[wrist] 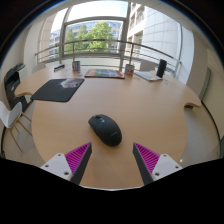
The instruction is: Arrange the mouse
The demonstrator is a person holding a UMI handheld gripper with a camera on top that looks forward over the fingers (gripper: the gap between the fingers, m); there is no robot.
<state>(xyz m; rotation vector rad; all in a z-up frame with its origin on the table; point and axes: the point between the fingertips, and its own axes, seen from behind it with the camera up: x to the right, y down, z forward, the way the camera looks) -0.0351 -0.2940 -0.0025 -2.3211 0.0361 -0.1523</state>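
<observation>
A black computer mouse lies on the round wooden table, just ahead of my fingers and slightly toward the left one. My gripper is open and empty, its purple pads spread wide with bare table between them. A black mouse mat lies beyond the mouse at the far left, with a small pale object on its far end.
A chair stands at the table's left. At the far edge are a flat book or tablet, a cup and a laptop-like device. Large windows and a railing lie behind.
</observation>
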